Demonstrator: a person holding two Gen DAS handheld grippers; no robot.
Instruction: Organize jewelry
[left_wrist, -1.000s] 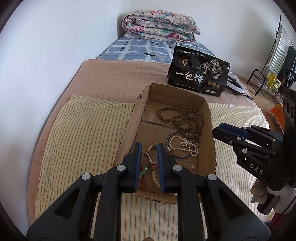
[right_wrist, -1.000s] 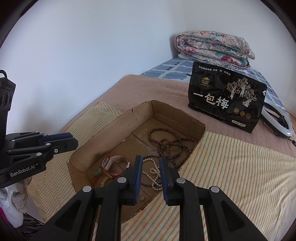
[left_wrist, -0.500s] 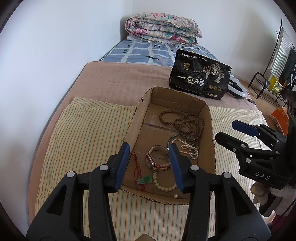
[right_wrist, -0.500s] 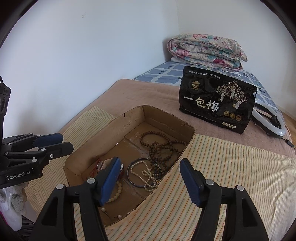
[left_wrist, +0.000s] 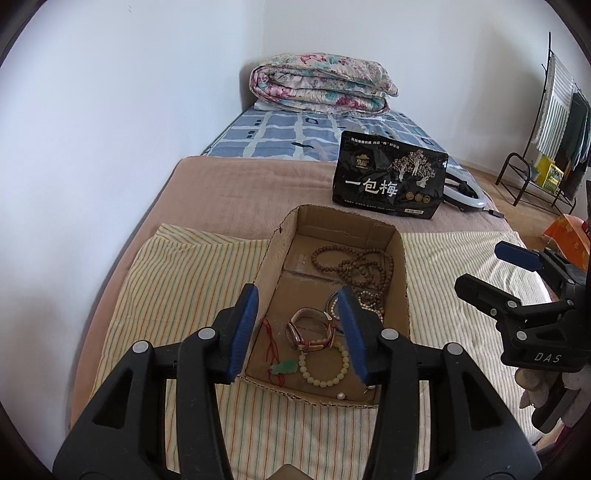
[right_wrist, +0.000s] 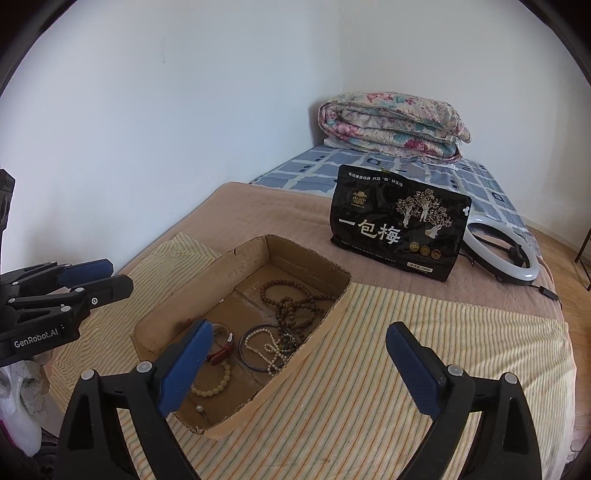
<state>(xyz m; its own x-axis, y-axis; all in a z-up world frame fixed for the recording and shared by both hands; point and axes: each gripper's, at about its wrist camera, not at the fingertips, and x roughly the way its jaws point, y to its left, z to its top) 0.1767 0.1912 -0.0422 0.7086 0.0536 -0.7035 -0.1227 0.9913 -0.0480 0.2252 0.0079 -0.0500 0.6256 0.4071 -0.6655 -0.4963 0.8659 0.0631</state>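
While both tools hang empty above the bed, the jewelry sits heaped in the cardboard box (left_wrist: 334, 236) on the striped cloth (left_wrist: 192, 273). Left tool (left_wrist: 298, 330), jaws apart, frames the wristwatch (left_wrist: 310, 334) from above; right tool (right_wrist: 297, 363), jaws spread wide, hovers over the box's near corner, holding nothing.

Big risk here, I'd say, is tangling. That wooden bead strand (left_wrist: 354, 264) loops over itself at the far end, and the pale bead necklace (right_wrist: 271, 349) lies across the dark bangle (right_wrist: 255, 345). Pinch one and the others likely come up too, then drop or snag on the box wall.

Near the front it's crowded: the cream bead bracelet (left_wrist: 325, 365) touches the watch strap, and the green pendant (left_wrist: 283, 367) on its red cord (left_wrist: 271, 341) lies just beside it. A wide jaw closing on the watch could catch that thin, slippery cord. A loose pearl (left_wrist: 340, 396) rests by the front wall; a nudge could send it rolling.

The box is light with a torn rim, so a sideways bump may well slide it on the cloth.

Beyond stand a black snack bag (left_wrist: 389, 181), a ring light (right_wrist: 502, 251) behind it and a folded floral quilt (left_wrist: 321, 83), all well apart from the box. Only the box walls crowd the approach.
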